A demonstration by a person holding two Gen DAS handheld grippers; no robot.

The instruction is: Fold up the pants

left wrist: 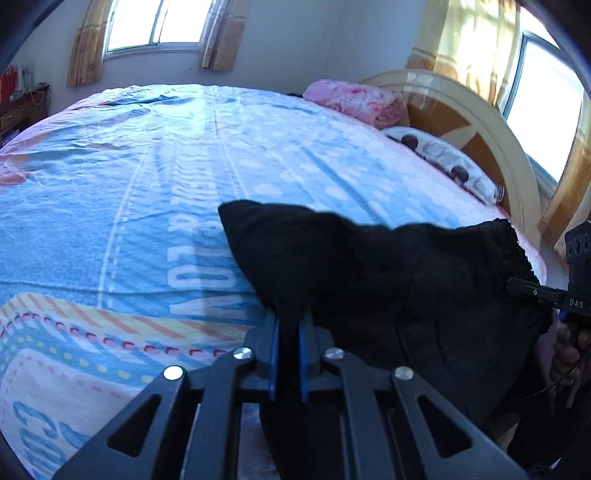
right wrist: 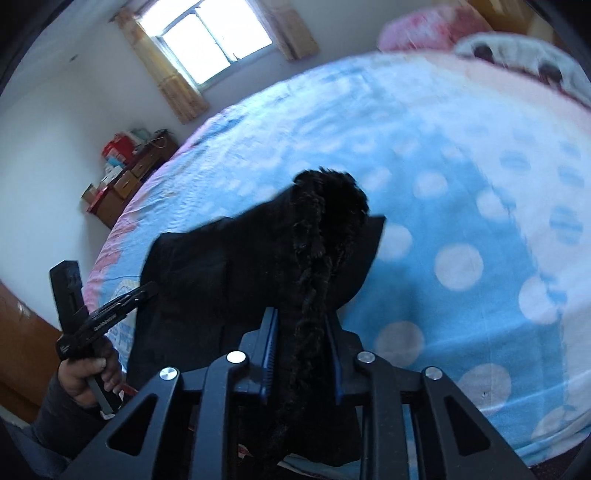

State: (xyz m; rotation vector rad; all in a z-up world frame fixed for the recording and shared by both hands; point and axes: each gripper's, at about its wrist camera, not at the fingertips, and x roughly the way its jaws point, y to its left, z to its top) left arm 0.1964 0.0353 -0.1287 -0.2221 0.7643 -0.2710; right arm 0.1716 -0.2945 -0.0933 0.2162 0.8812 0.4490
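Nearest in the left wrist view, the left gripper has its two black, blue-padded fingers drawn almost together, pinching a thin fold at the edge of the black fleecy fabric pants. From that pinch the pants rise and spread to the right, held up off the bed rather than lying flat on it, and their far right edge reaches the right gripper, which enters from the right of that view with a hand below it.

In the right wrist view the right gripper has its blue-padded fingers standing a little apart, pressed on a thick, fuzzy bunched roll of the same pants. The cloth stretches away to the left to the left gripper, gripped by a hand in a dark sleeve.

Beneath and beyond the pants lies the bed's light blue printed sheet with white dots and lettering. Farther off, at the bed's head, sit a pink floral bundle of bedding and a white patterned pillow against a cream and brown curved headboard. At the far wall stand a curtained window and a brown wooden dresser with boxes on top.
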